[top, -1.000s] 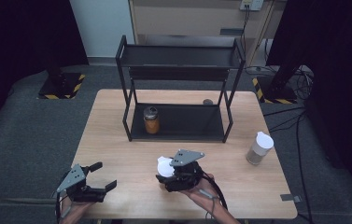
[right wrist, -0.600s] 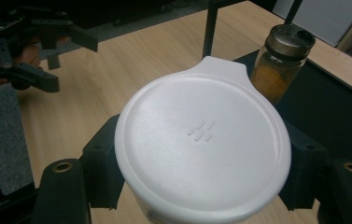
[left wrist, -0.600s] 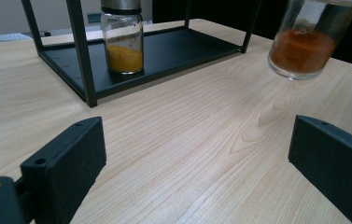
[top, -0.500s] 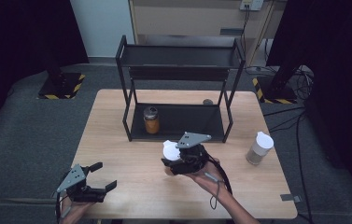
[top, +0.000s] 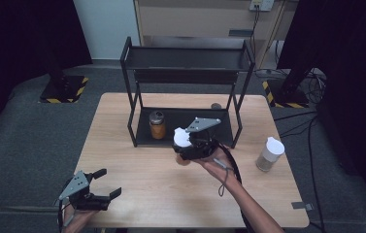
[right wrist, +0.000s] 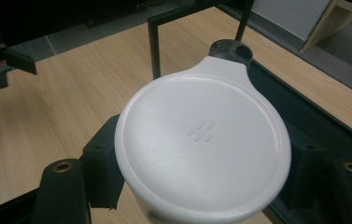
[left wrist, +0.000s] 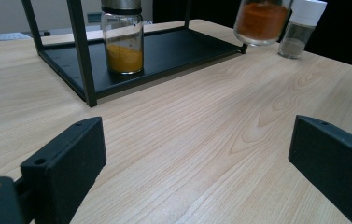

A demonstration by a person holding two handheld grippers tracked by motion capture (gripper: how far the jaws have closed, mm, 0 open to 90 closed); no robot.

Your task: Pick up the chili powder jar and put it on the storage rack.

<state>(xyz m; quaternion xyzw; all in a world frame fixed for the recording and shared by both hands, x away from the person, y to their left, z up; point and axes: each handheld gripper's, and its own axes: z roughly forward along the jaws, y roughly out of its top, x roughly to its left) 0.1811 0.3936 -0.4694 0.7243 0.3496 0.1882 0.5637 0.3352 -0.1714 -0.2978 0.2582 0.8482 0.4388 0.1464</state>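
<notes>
On wooden table [top: 137, 184]: black rack [top: 185, 73], yellow-spice jar [top: 157, 124] on its lower shelf. My right gripper [top: 186, 145] clenched round white-lidded jar [right wrist: 201, 149] (orange spice inside), held above table just before rack. My left gripper [top: 104, 183] released, near front-left edge.

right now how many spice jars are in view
3: one with a silver cap on the rack's bottom shelf, one white-lidded jar gripped in the right tool, one white-lidded jar standing on the table at right.
</notes>
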